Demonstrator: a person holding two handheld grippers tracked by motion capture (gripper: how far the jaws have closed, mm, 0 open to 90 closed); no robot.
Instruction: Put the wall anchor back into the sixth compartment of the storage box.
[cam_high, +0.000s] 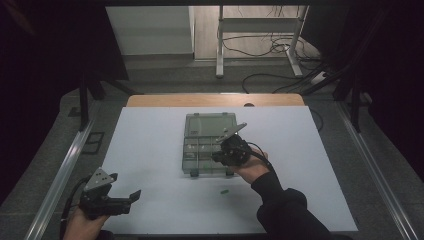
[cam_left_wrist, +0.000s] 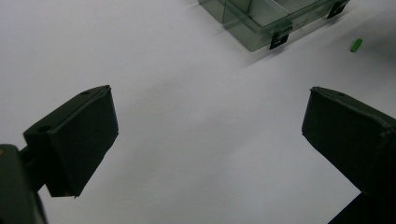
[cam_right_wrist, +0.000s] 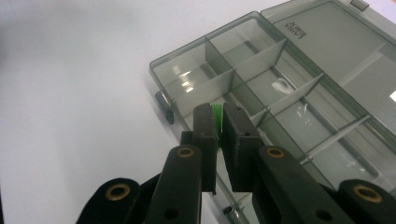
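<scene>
Tools at work over a white bench (cam_high: 150, 150): nearest the person, the left tool (cam_high: 125, 197) rests low at the front-left edge, jaws spread wide and holding nothing. Farther in, the right tool (cam_right_wrist: 218, 122) hangs above the near compartments of a smoky, clear plastic divided organiser box (cam_right_wrist: 299, 100), its jaws pinched almost together on a small bright green plastic piece (cam_right_wrist: 217, 116). A second small green piece (cam_high: 224, 190) lies loose on the bench just in front of the box. Beyond the compartments, the box's hinged lid (cam_high: 210, 125) lies open and flat. Judged from this, the piece is about to be dropped in; lowering the tips inside one cell's walls before opening should keep it from bouncing out.
</scene>
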